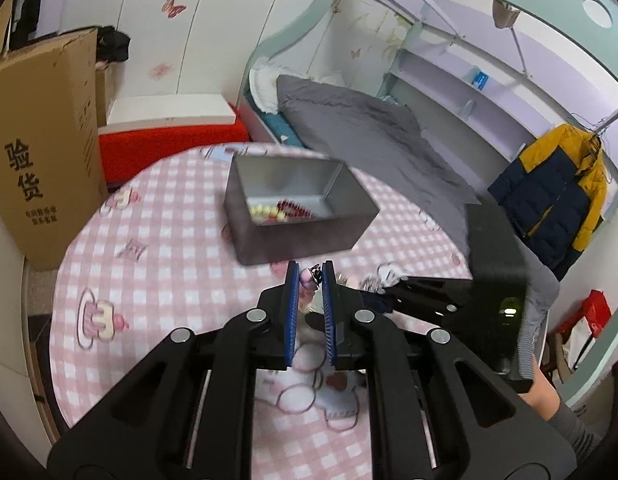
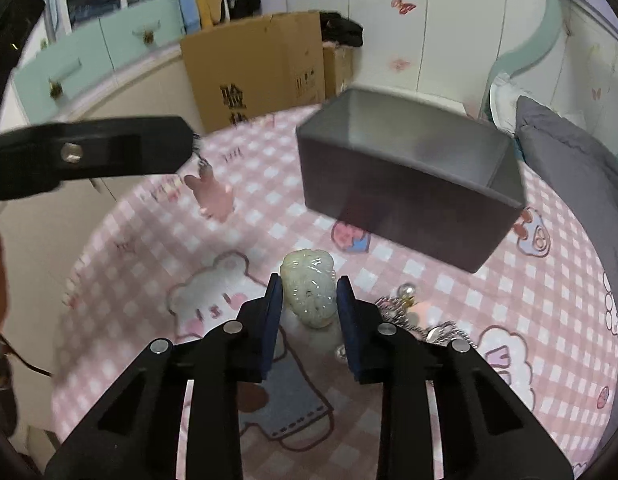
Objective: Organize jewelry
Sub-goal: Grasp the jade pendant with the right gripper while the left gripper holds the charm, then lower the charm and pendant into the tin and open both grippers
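Observation:
A grey open box (image 1: 297, 208) stands on the pink checked table (image 1: 149, 280); yellow and red beads (image 1: 277, 210) lie inside. My left gripper (image 1: 310, 278) is shut on a small pink charm (image 1: 309, 278), held above the table in front of the box. In the right wrist view my right gripper (image 2: 309, 292) is shut on a pale green jade pendant (image 2: 309, 288), left of the box's (image 2: 409, 188) near corner. The left gripper (image 2: 109, 152) also shows there at upper left, with a pink rabbit charm (image 2: 215, 196) hanging below it.
Silver chains and small trinkets (image 2: 413, 308) lie on the table right of my right gripper. Hair-tie rings (image 1: 297, 398) lie under my left gripper. A cardboard box (image 1: 41, 140) stands left of the table, a bed (image 1: 369, 132) behind it.

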Available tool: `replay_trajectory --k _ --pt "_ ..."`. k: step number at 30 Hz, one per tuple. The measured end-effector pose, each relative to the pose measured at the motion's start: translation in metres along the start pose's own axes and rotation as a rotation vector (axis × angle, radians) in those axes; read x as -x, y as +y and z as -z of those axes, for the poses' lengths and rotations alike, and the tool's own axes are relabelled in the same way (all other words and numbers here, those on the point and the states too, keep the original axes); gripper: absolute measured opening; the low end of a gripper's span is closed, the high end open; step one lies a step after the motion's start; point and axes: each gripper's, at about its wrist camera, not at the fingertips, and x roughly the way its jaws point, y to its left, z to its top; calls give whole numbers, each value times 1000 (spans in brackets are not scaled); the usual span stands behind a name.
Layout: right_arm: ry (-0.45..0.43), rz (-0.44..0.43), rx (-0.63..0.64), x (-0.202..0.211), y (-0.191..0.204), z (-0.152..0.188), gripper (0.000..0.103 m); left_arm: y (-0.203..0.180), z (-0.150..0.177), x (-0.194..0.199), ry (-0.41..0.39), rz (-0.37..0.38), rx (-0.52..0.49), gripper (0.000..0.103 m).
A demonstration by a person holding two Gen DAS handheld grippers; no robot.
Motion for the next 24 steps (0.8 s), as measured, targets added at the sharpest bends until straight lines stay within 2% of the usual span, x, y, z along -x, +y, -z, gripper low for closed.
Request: replay_trajectory --k 6,11,16,24 --pt "-93 -47 -62 40 -17 -24 26 -4 -30 -7 -27 17 2 12" --pt "-134 -19 -93 49 -37 -49 26 -2 -48 -33 10 37 15 12" --pt "-108 9 -100 32 -50 -66 26 2 -53 -61 51 31 26 12" --pt "-54 0 -101 3 -63 -69 26 15 -54 -94 103 -14 36 12"
